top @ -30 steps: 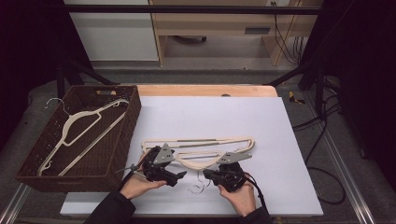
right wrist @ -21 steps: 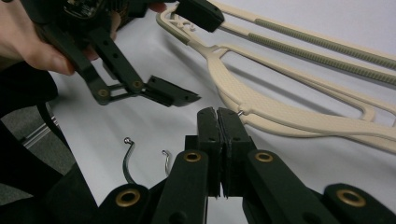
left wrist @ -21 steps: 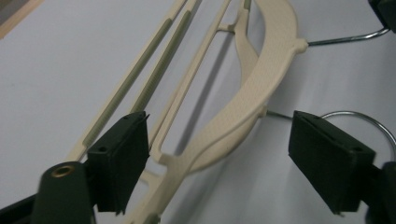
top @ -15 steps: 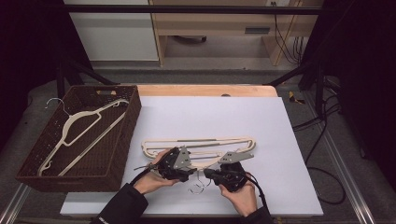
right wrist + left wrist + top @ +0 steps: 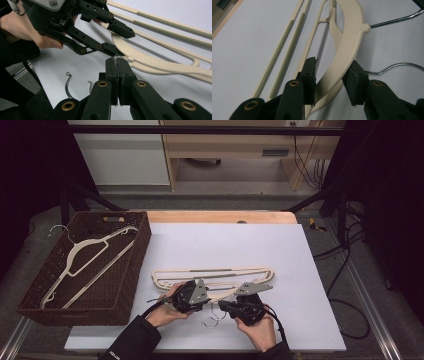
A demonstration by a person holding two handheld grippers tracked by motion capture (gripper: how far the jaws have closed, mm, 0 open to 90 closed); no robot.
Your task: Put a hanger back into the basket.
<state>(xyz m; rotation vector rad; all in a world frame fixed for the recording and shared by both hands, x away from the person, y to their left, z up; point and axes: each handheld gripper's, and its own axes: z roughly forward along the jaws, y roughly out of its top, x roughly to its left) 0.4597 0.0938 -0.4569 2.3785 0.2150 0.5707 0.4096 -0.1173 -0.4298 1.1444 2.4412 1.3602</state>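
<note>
Tabletop: white sheet over a wooden top; my work sits near its near edge, about midway along.
Basket: dark wicker, at the left edge, with one cream hanger lying inside; well apart from my claws.
Hangers: two cream plastic hangers stacked flat, bars toward the far edge, hooks toward me.
Top hanger shoulder: broad, curved, pebbled plastic. I judge it light and stiff with a little spring, unlikely to slip against rubber pads.
Wire hooks: thin bright metal; I judge them slick and apt to swivel, a poor place to grip.
Left claw: spread apart, straddling the curved shoulder near the neck, pads not yet pressing.
Right claw: clenched, pads together, tips just at the neck of the hanger; whether anything is pinched between them I cannot tell.
Best hold: across the wide shoulder close to the neck, so that the hanger lifts level and free of the one beneath.
</note>
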